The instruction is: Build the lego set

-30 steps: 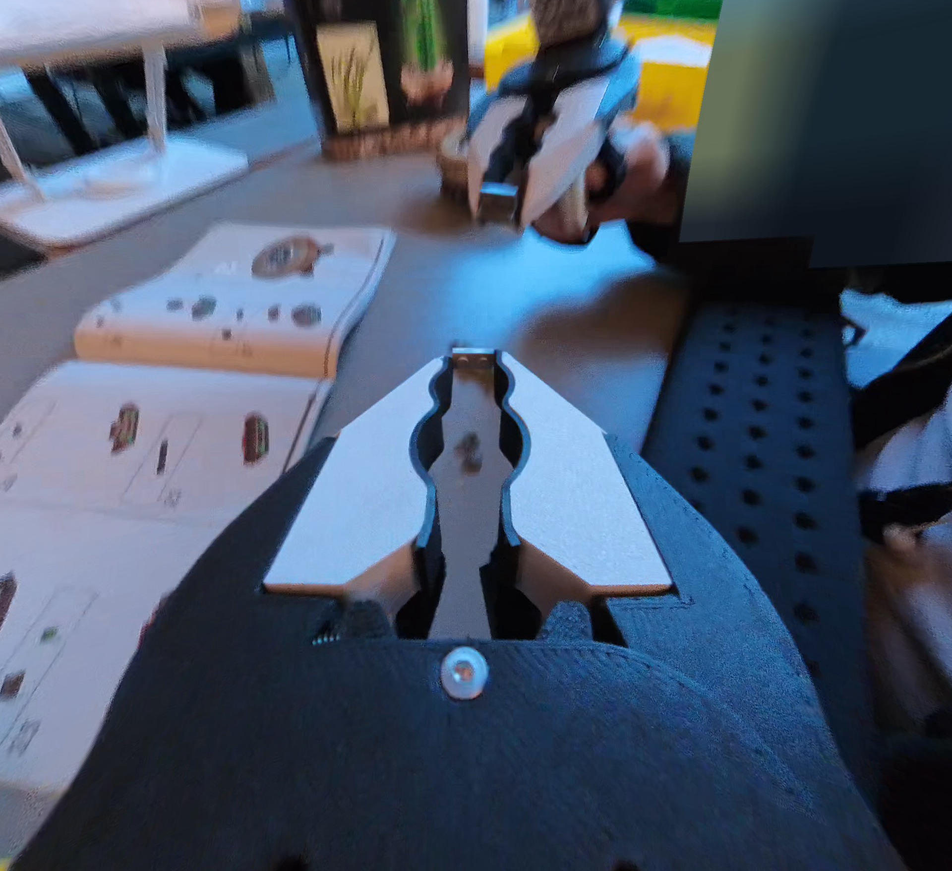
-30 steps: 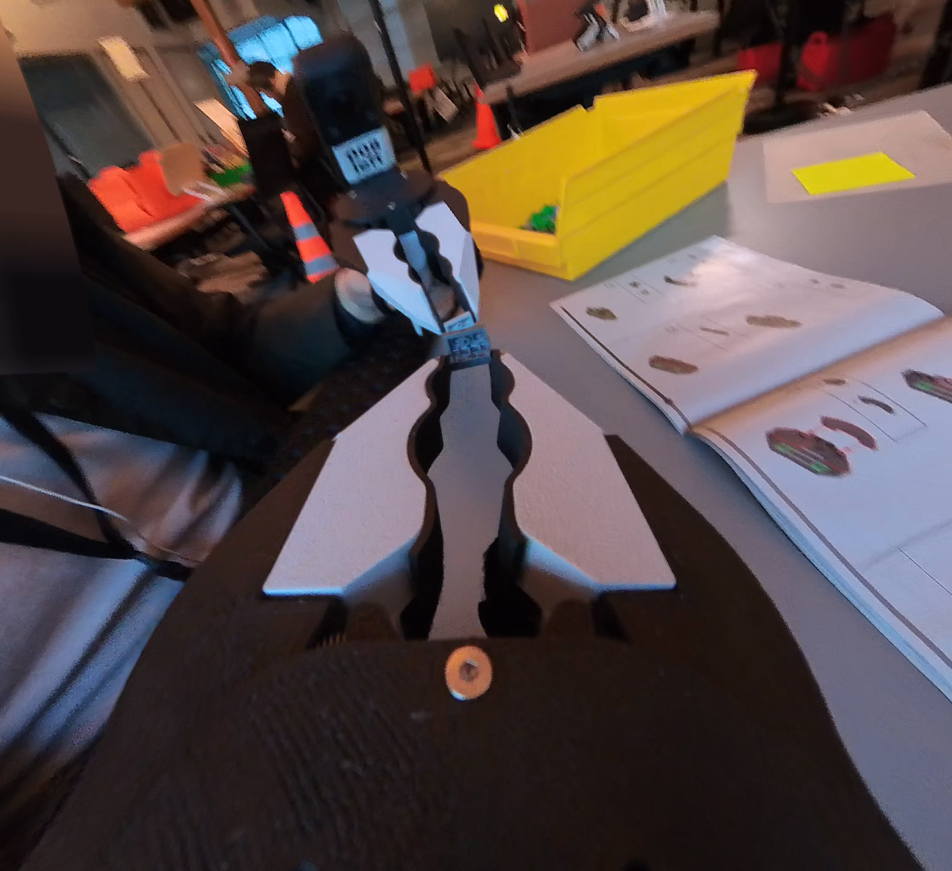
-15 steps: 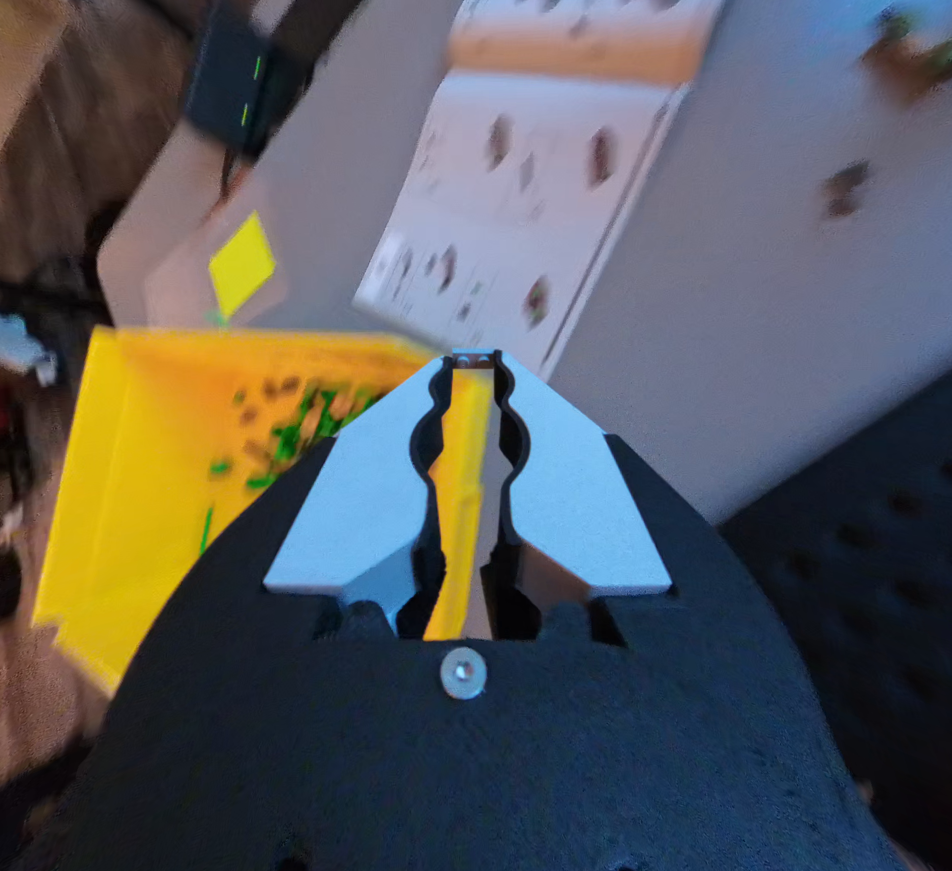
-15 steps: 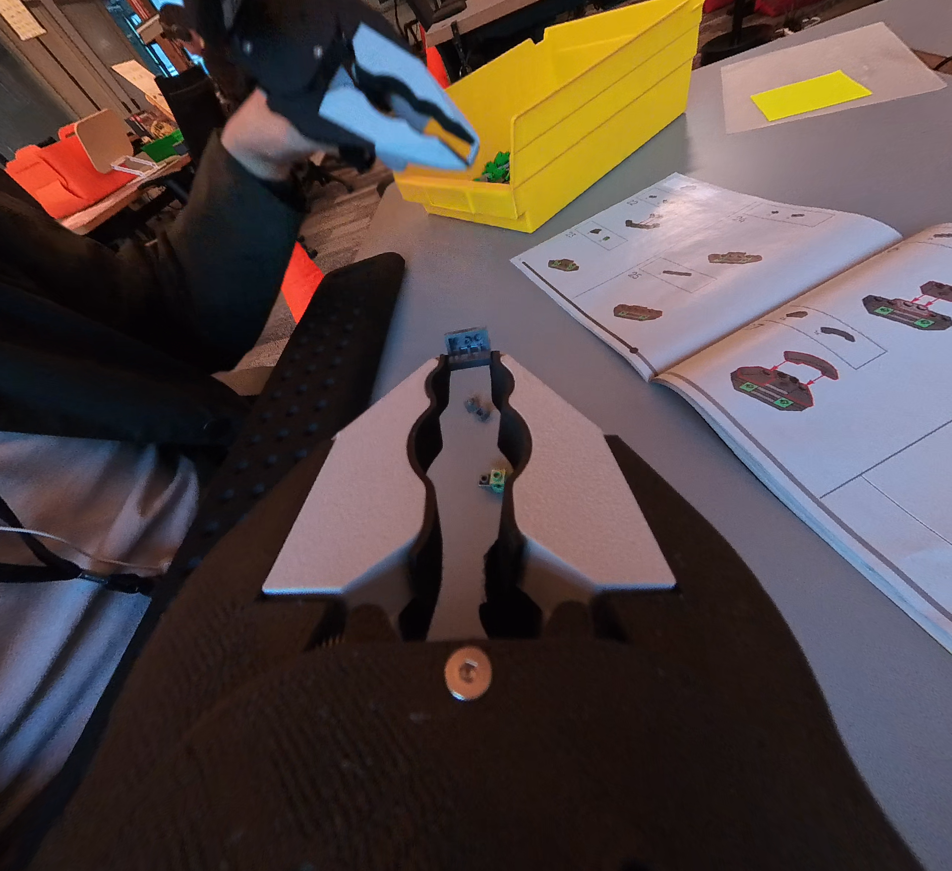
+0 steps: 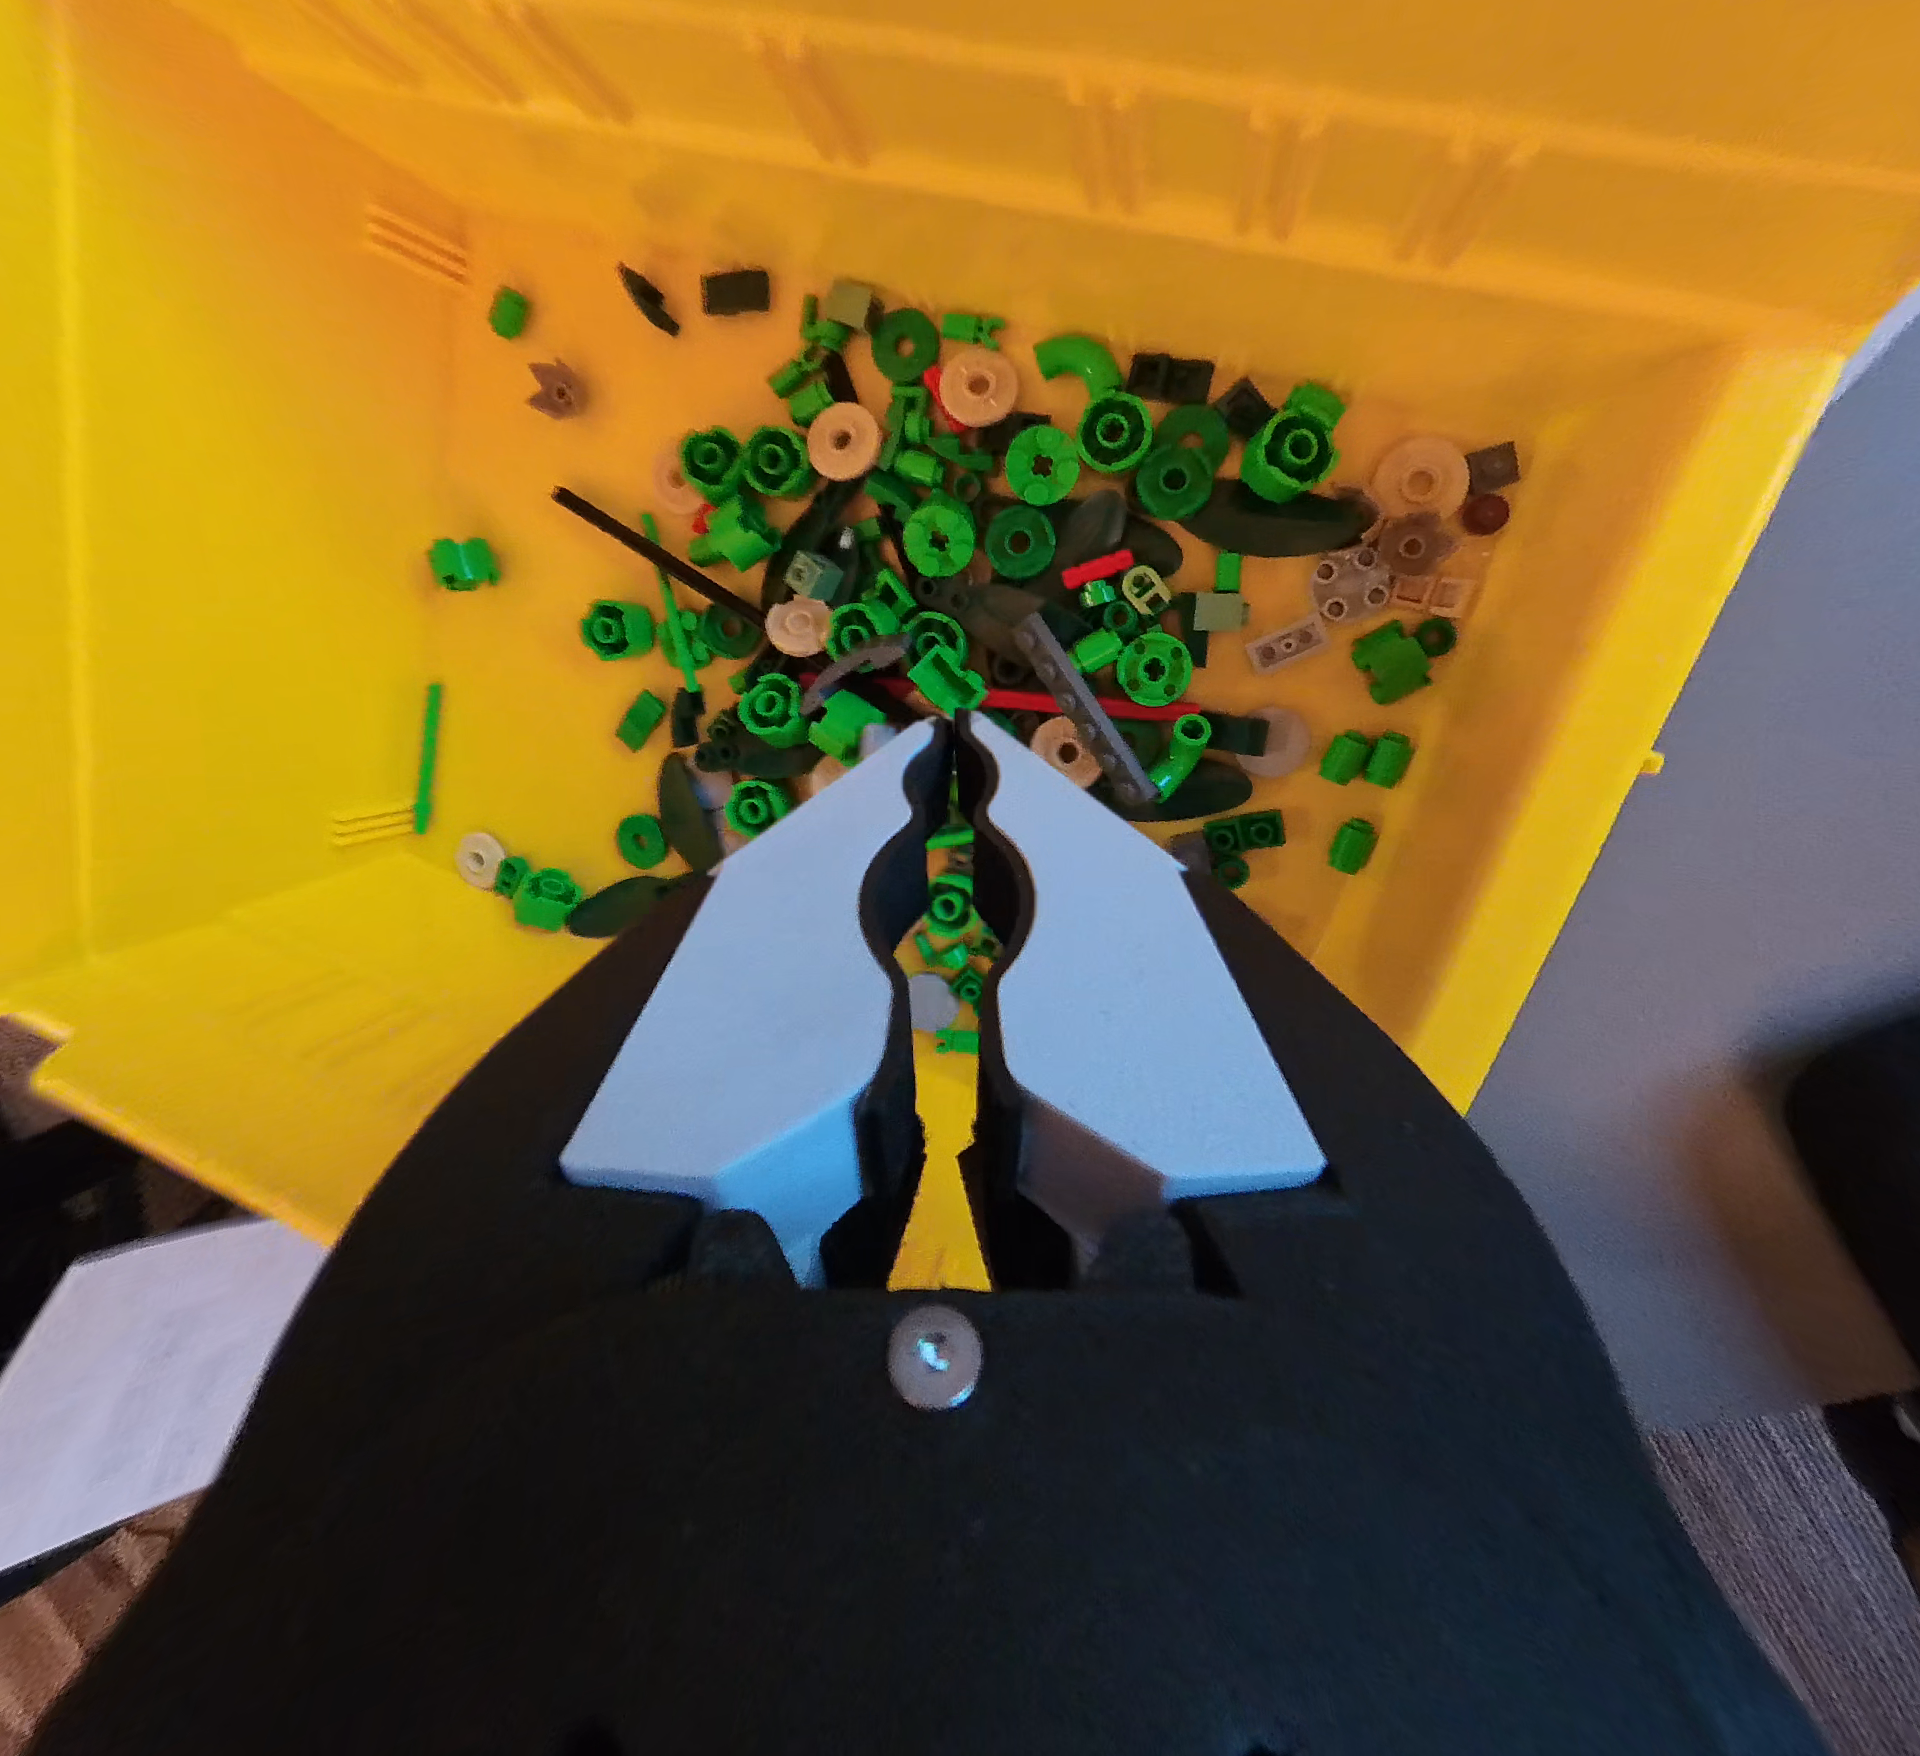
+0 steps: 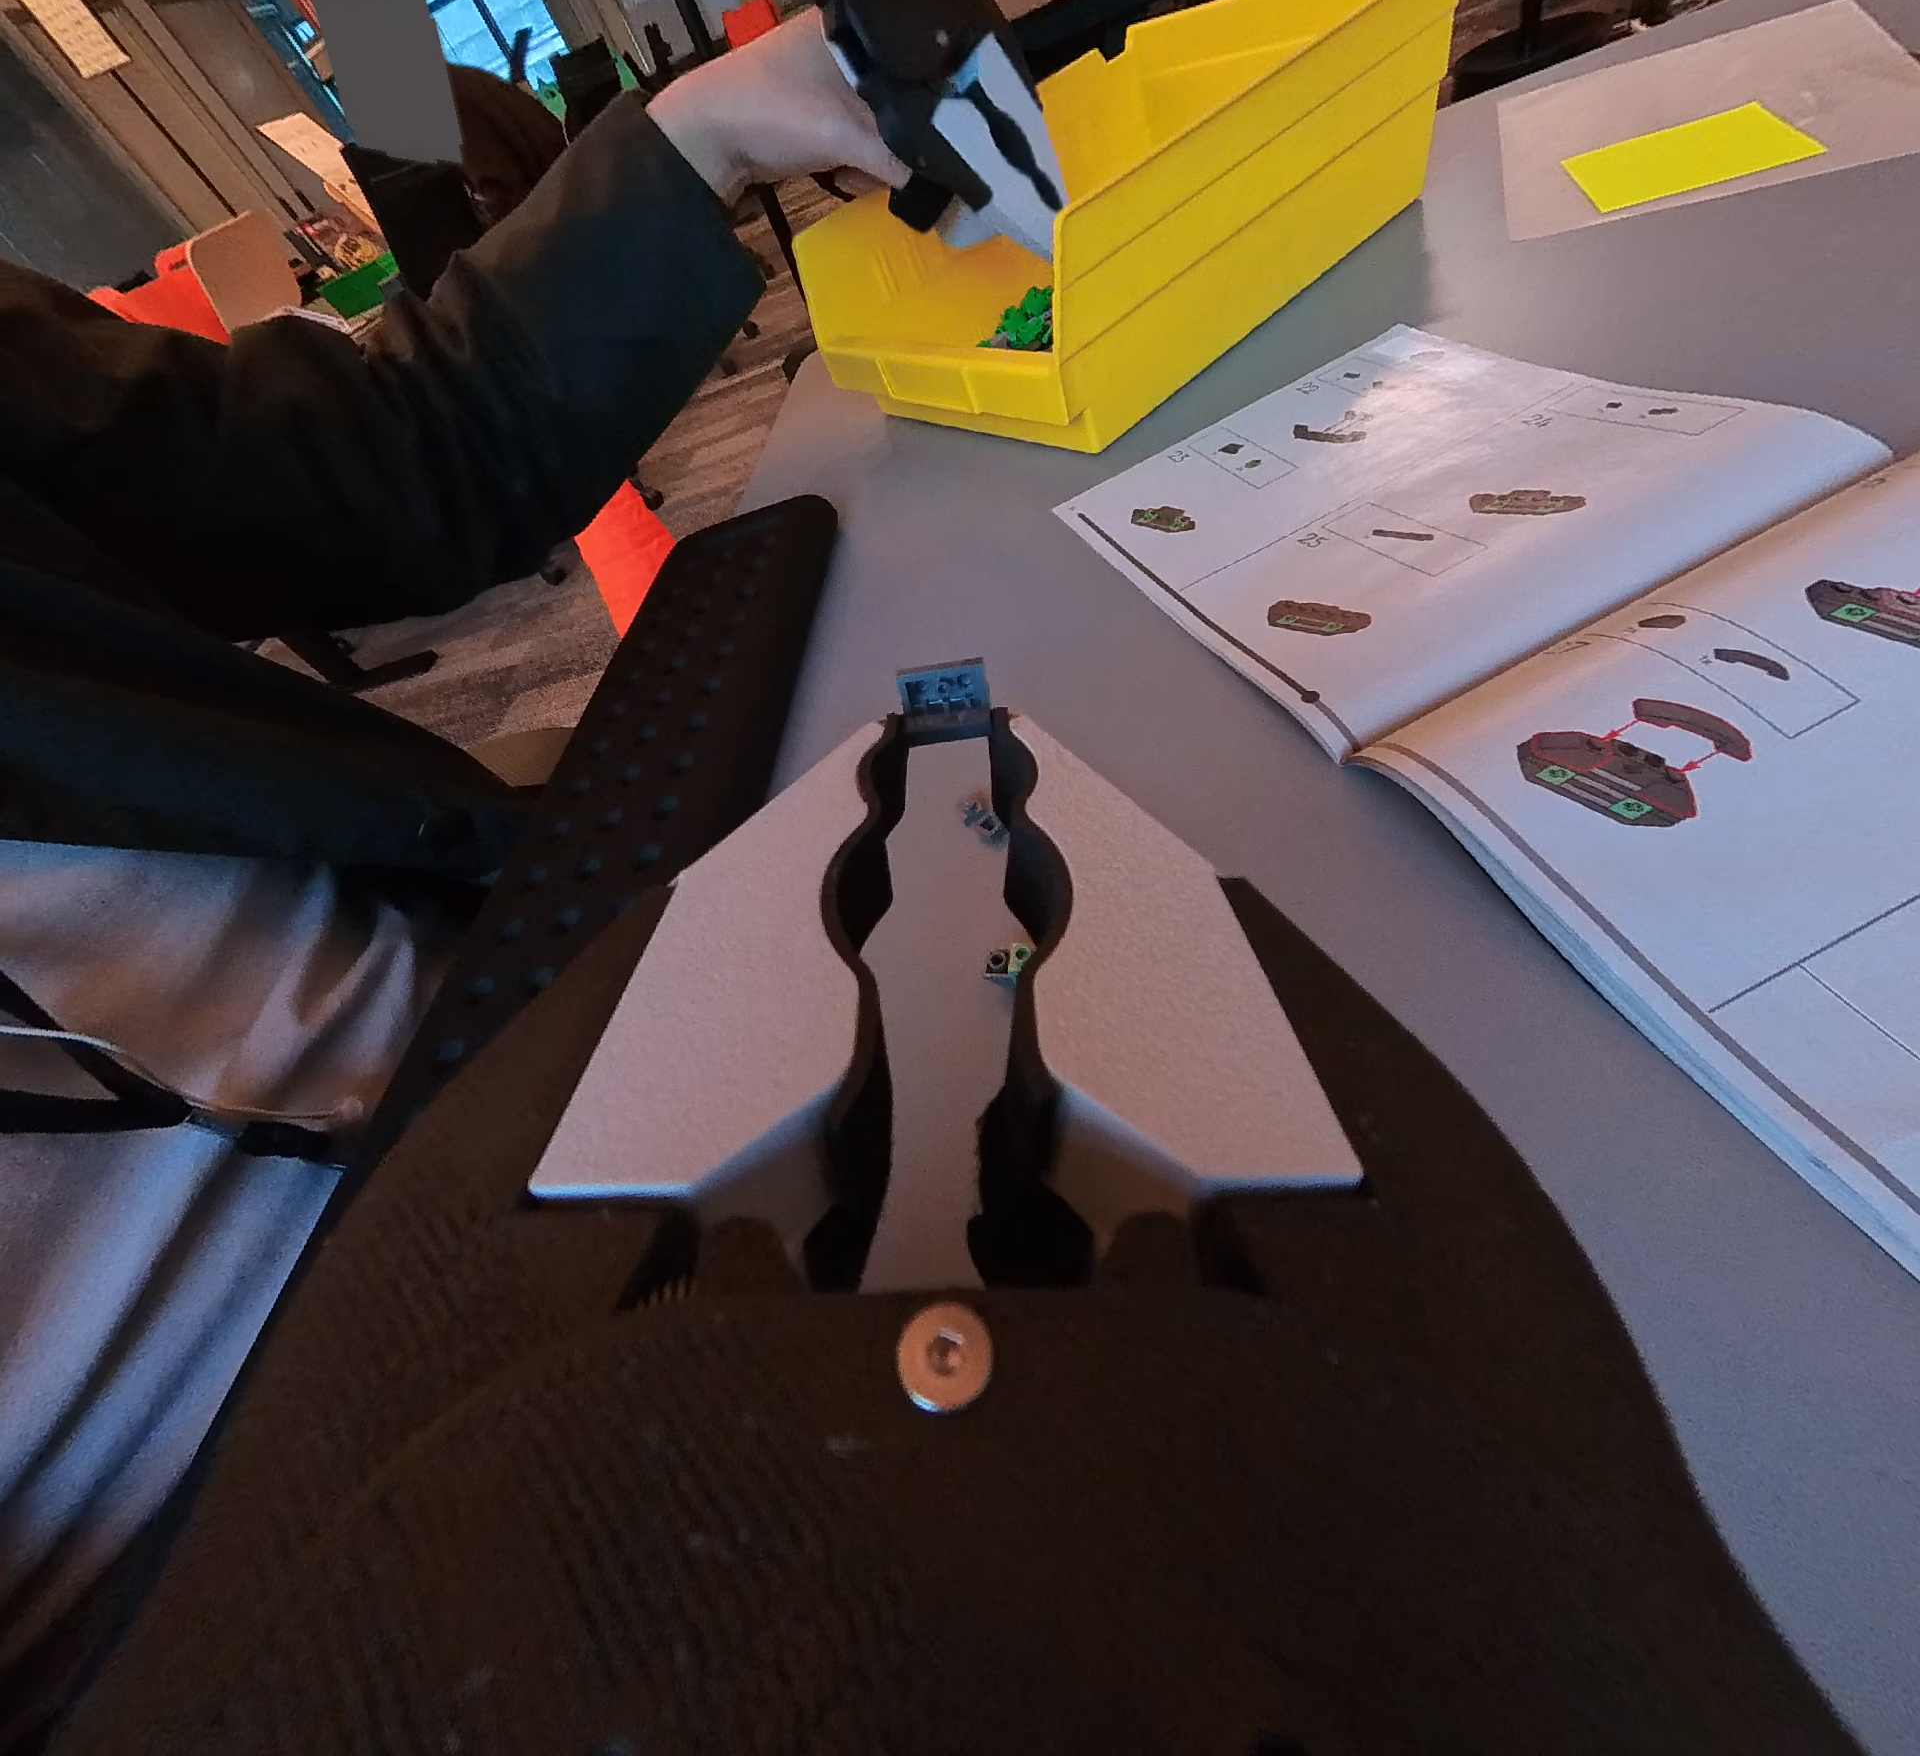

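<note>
The left tool is held over the open yellow plastic bin, its two pale fingers drawn together at the tips with nothing seen between them. Below it, on the bin floor, a loose heap of small green, tan, grey and dark lego pieces is spread, with a thin red rod lying just beyond the fingertips. In the right wrist view the bin is seen at the far left corner of the grey worktop. The right tool is clamped on a small grey studded lego plate above the worktop's near left edge. Two tiny lego bits lie on the worktop beneath it. An open white instruction booklet lies flat on the worktop beside the bin.
</note>
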Motion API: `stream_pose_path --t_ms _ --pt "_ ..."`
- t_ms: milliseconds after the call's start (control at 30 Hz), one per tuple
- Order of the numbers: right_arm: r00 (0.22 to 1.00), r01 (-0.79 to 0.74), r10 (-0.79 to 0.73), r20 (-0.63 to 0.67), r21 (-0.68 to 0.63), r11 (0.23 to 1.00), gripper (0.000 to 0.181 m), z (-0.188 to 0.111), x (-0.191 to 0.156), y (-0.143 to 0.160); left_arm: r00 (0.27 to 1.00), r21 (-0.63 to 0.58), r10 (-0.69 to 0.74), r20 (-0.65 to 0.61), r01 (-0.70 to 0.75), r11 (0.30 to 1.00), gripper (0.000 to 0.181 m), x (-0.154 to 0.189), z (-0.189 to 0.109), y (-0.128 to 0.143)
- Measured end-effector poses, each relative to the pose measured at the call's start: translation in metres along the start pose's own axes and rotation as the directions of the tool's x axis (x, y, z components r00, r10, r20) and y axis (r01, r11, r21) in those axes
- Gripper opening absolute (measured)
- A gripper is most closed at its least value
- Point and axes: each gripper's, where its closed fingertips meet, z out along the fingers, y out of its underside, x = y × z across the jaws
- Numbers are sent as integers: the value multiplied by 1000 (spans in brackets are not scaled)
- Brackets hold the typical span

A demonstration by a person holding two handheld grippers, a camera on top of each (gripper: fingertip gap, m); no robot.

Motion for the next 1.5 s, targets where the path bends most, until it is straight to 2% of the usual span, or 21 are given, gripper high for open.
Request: stream_pose_path --t_ms 67,233,367,467,533,667,800,867,1000,1067,1233,1367,1500 --pt "1000 -2 2 2 -3 1000 14 0 0 1 999 55 -37 22 35 998 9 -7 -13 -6" --pt "1000 5 -5 0 1 1000 14 1 -1 -1 981 216 -179 77 159 963 14 -23 -60 -9" --pt "1000 0 0 -4 -2 1000 14 2 0 1 974 327 -209 -82 225 918 23 26 -85 -20" --pt "1000 -4 4 -6 -3 1000 14 2 1 2 981 309 -178 72 148 940 24 40 -83 -3" --pt "1000 -5 5 -10 -4 1000 15 3 3 3 980 305 -173 101 135 943 24 53 -80 1" --pt "1000 -8 8 -15 -3 1000 15 3 4 4 972 447 -173 -160 227 865 24 101 -83 -22" --pt "1000 -4 4 -17 8 1000 15 2 5 3 980 416 -153 -123 191 889 26 106 -65 -15" --pt "1000 -2 3 -23 15 1000 15 1 5 2 974 452 -115 -198 195 871 25 126 -65 -25" --pt "1000 -8 9 -30 38 999 14 -1 9 -1 869 558 9 -495 310 770 22 190 -83 -64" --pt "999 -14 15 -29 42 999 14 -1 11 -1 817 577 86 -571 324 749 24 224 -87 -85" --pt "999 -3 4 -35 37 999 15 -2 9 -1 844 564 156 -514 196 802 29 288 -52 -123" --pt "1000 3 -2 -27 51 999 15 -4 6 -5 880 487 181 -439 63 871 24 309 -18 -130" --pt "1000 7 -6 -13 49 999 15 -5 2 -7 913 452 252 -322 -86 888 20 312 -1 -130"
